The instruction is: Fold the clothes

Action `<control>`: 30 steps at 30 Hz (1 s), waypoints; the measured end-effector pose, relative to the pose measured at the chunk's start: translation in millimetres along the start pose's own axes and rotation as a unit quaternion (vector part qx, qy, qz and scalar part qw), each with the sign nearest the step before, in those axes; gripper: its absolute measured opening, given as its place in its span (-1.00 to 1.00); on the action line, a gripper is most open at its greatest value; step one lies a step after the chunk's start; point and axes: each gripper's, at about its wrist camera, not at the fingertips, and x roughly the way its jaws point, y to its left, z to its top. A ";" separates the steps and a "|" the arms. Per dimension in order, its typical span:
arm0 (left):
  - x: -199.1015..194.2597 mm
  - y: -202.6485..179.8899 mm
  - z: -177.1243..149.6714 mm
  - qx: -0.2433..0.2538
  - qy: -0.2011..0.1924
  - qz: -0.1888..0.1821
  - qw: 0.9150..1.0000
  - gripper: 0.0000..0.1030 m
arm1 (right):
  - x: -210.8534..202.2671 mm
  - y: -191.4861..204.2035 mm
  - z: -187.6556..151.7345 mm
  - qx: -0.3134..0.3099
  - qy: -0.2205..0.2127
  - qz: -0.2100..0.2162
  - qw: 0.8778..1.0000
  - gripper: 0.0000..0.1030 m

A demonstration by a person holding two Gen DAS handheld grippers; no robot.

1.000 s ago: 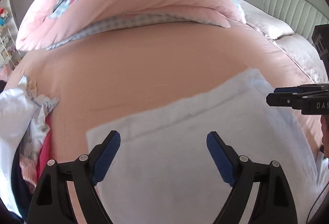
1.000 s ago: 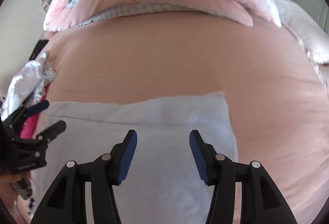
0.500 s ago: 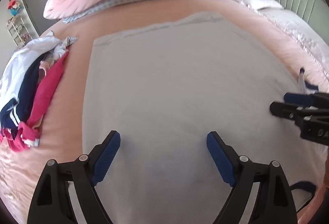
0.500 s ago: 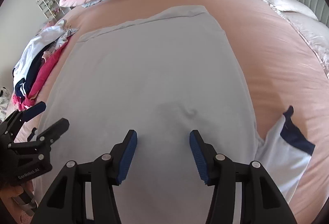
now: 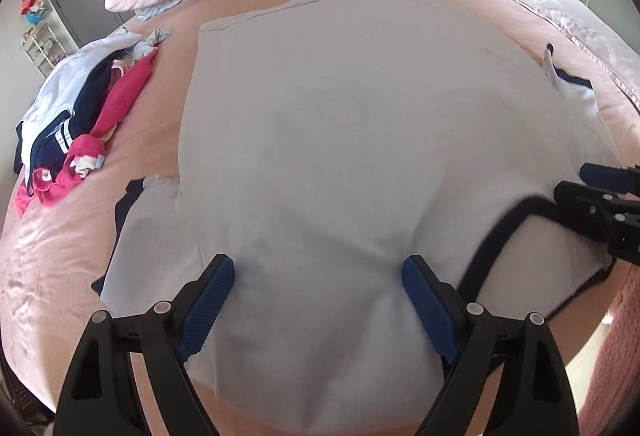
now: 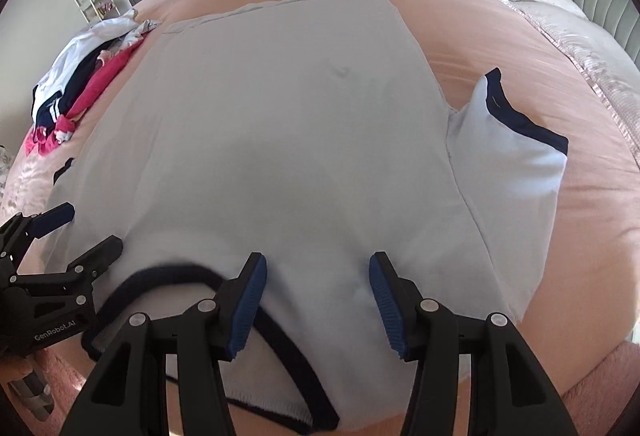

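Shirt (image 5: 340,140) hem cut off, collar (image 6: 168,276) partly hidden

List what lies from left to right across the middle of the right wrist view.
Pile of clothes → white T-shirt spread on the bed → its navy-trimmed sleeve → bare pink bedsheet.

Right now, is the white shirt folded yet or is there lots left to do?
Lots left. Done: the white T-shirt lies spread flat on the pink bedsheet, sleeves out to the sides. In hand: nothing gripped; the left gripper and right gripper hover near the navy collar, jaws open. Left: every fold on this shirt, then the heap of clothes beside it.
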 end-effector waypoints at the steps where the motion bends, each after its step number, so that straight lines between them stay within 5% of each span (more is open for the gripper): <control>1: -3.4 -1.6 -7.4 0.005 -0.001 0.002 1.000 0.69 | -3.3 0.2 -7.5 -0.001 0.001 -0.001 1.000 0.03; 9: -18.0 2.0 -53.4 -0.007 -0.021 -0.006 1.000 0.69 | -19.9 1.3 -56.4 -0.022 -0.024 -0.014 0.999 0.10; 15: -14.8 6.3 -51.8 -0.009 -0.008 -0.007 1.000 0.69 | -28.0 -6.7 -71.7 -0.029 -0.026 -0.012 0.999 0.11; 20: -16.6 18.8 -63.2 -0.041 -0.002 -0.041 0.998 0.69 | -27.4 -4.2 -85.4 -0.037 -0.019 -0.013 0.999 0.18; 26: -47.2 22.2 -36.0 -0.037 -0.074 -0.063 0.995 0.68 | -63.0 -14.8 -86.6 -0.011 -0.092 0.011 0.996 0.17; 30: -19.7 -6.5 -9.4 0.013 -0.056 -0.068 0.996 0.68 | -42.9 -6.8 -61.7 -0.016 -0.082 -0.001 0.996 0.17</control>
